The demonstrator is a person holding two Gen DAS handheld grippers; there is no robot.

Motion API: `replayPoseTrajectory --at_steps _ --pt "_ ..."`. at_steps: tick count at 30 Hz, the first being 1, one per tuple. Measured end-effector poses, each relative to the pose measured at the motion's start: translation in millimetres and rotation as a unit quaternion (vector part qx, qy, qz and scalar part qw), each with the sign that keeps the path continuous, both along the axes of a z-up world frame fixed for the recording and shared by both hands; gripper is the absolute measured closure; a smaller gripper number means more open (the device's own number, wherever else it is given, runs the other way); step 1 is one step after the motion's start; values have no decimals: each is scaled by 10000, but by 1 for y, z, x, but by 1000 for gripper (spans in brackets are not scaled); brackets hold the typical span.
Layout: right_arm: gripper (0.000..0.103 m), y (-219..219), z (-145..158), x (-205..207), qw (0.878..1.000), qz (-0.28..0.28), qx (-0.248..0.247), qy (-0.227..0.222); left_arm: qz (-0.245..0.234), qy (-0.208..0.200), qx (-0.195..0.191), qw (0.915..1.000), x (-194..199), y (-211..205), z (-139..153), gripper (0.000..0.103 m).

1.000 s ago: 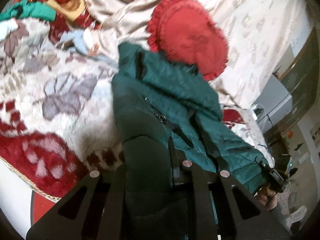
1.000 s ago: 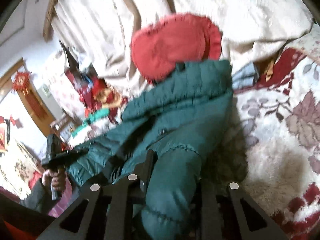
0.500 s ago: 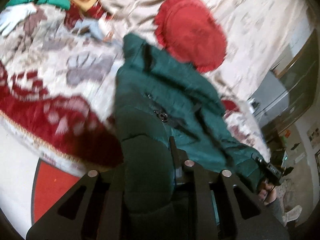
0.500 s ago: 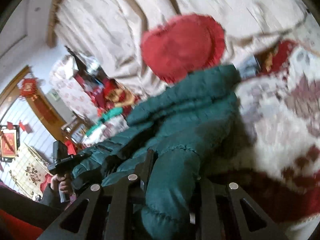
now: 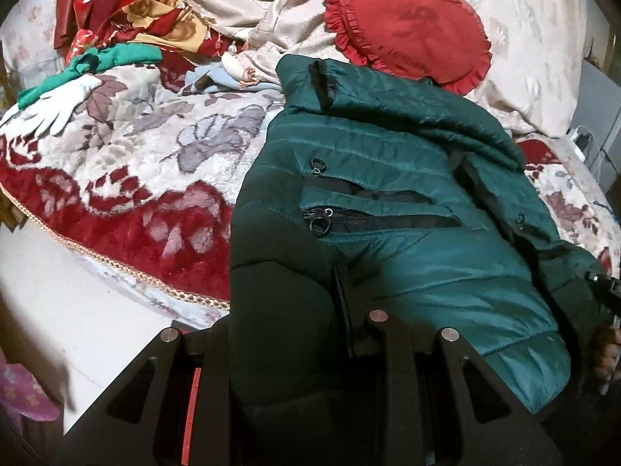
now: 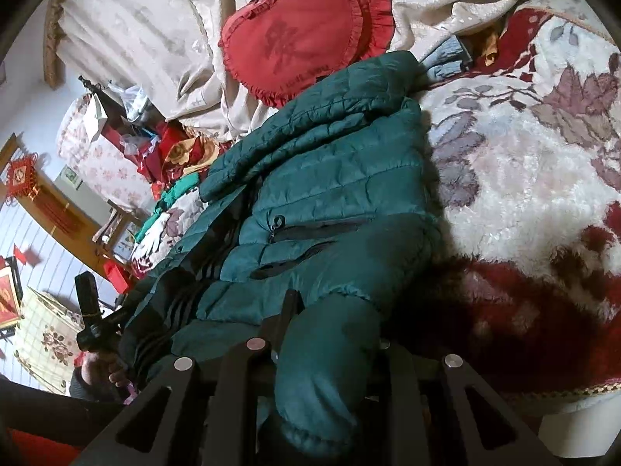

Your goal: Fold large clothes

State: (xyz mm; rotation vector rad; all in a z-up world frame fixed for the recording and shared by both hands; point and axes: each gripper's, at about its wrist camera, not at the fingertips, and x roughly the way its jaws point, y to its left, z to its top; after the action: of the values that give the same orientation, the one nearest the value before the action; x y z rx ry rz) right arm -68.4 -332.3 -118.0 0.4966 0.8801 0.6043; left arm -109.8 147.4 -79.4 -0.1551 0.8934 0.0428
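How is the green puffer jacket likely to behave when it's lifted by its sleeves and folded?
The green puffer jacket looks floppy: it sags and creases between the left gripper, whose jaws are opening around a sleeve, and the right gripper, shut on the other. Its quilted fill probably springs folds open. The shiny shell may slide on the blanket.

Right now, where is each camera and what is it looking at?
Left wrist: sits on the left gripper, looking down its fingers at the green jacket; jaws opening around jacket fabric.
Right wrist: sits on the right gripper, shut on a jacket sleeve; the other hand shows.
Both show: jacket, red cushion, floral blanket.
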Motion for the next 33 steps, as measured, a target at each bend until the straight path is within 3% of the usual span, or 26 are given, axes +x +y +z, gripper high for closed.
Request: replayPoseTrajectory --at_steps 16,33 --pt "85 14 0 -3 9975 -25 -684 -192 39 78 52 9999 1 -1 -3 79" --pt "82 20 3 -4 9936 -66 -1088 -287 44 101 43 9999 2 -2 -5 78"
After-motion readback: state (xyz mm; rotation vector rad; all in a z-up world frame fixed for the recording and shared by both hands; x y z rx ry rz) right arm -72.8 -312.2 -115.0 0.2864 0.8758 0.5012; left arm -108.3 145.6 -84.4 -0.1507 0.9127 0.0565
